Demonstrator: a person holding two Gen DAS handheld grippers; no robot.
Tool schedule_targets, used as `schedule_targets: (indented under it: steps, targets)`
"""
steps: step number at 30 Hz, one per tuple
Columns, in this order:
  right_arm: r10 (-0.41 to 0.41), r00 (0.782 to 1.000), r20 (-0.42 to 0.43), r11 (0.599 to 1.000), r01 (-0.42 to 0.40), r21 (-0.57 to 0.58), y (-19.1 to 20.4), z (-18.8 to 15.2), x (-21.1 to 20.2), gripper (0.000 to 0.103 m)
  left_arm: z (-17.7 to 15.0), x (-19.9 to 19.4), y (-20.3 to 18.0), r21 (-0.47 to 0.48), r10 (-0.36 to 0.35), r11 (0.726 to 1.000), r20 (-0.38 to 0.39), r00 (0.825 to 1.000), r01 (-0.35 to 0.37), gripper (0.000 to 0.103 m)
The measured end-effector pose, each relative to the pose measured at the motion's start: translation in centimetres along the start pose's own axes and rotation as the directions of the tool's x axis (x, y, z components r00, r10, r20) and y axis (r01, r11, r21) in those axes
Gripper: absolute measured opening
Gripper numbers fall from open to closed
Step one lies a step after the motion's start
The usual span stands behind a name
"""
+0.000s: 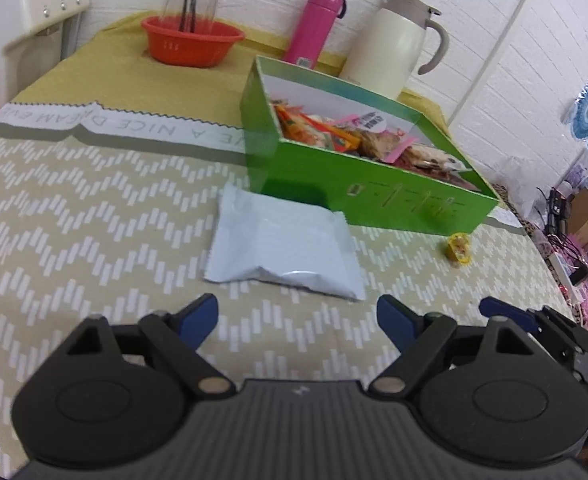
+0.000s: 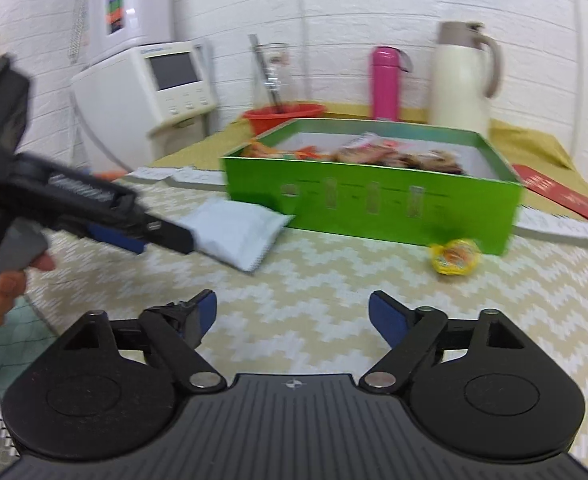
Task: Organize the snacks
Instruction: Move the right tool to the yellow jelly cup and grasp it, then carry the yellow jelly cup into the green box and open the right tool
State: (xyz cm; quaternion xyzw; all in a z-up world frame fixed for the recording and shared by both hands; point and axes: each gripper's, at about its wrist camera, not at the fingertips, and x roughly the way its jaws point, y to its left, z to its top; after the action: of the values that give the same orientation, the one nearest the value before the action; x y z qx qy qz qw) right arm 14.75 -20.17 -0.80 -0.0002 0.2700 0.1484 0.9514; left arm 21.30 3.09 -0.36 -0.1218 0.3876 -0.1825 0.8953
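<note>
A green box [image 1: 378,196] [image 2: 374,200] holds several wrapped snacks. A silver-white snack packet [image 1: 284,250] [image 2: 238,232] lies flat on the tablecloth just in front of the box's left corner. A small yellow wrapped candy [image 1: 459,249] [image 2: 456,256] lies by the box's front right. My left gripper [image 1: 297,318] is open and empty, just short of the packet; it also shows in the right wrist view [image 2: 162,236] reaching toward the packet. My right gripper [image 2: 292,316] is open and empty, well short of the candy.
Behind the box stand a red bowl [image 1: 192,42], a pink flask [image 1: 314,24] and a cream jug [image 1: 394,44]. A white appliance [image 2: 150,88] stands off the table's left. A red booklet [image 2: 558,192] lies right of the box. Clutter lies beyond the right table edge [image 1: 574,236].
</note>
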Motion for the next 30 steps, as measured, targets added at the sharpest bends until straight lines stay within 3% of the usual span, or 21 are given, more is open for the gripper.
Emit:
schedule_targets:
  steps: [4, 6, 7, 9, 14, 17, 22, 25, 30]
  targets:
    - [-0.129, 0.991, 0.020, 0.992, 0.129, 0.010, -3.0, 1.2, 1.4, 0.103, 0.2, 0.1, -2.2, 0.045, -0.035, 0.998, 0.018, 0.999, 0.034, 0.087]
    - [-0.151, 0.988, -0.013, 0.988, 0.151, 0.010, -4.5, 1.7, 3.1, 0.103, 0.2, 0.0, -2.7, 0.043, -0.032, 0.999, 0.029, 0.999, 0.030, 0.098]
    - [-0.155, 0.988, -0.026, 0.988, 0.155, 0.009, -4.9, 1.9, 3.9, 0.089, 0.2, -0.1, -2.7, 0.038, -0.024, 0.999, 0.038, 0.999, 0.023, 0.098]
    - [-0.166, 0.985, -0.048, 0.986, 0.167, 0.012, -5.8, 2.2, 5.2, 0.079, 0.1, -0.2, -2.6, 0.036, -0.022, 0.999, 0.035, 0.999, 0.021, 0.098]
    - [-0.125, 0.991, -0.048, 0.992, 0.125, 0.009, -5.9, 2.4, 5.7, 0.063, 0.4, -0.2, -2.3, 0.035, -0.023, 0.999, 0.029, 0.999, 0.022, 0.098]
    - [-0.028, 0.998, -0.056, 0.999, 0.026, -0.034, -4.0, 1.8, 4.7, 0.056, 0.5, 0.3, -2.5, 0.044, -0.056, 0.998, 0.022, 0.998, 0.055, 0.098]
    - [0.079, 0.994, -0.073, 0.988, -0.087, -0.126, -0.7, 0.3, 2.5, 0.055, -0.3, 1.7, -4.3, 0.077, -0.133, 0.988, -0.035, 0.990, 0.135, 0.098]
    - [0.083, 0.994, -0.075, 0.983, -0.094, -0.155, 0.2, 0.0, 2.0, 0.058, -0.7, 2.8, -5.7, 0.109, -0.168, 0.979, -0.060, 0.984, 0.174, 0.098]
    - [0.075, 0.995, -0.067, 0.985, -0.084, -0.151, 0.2, 0.1, 2.0, 0.071, -0.1, 5.1, -6.8, 0.084, -0.191, 0.977, -0.085, 0.978, 0.198, 0.098]
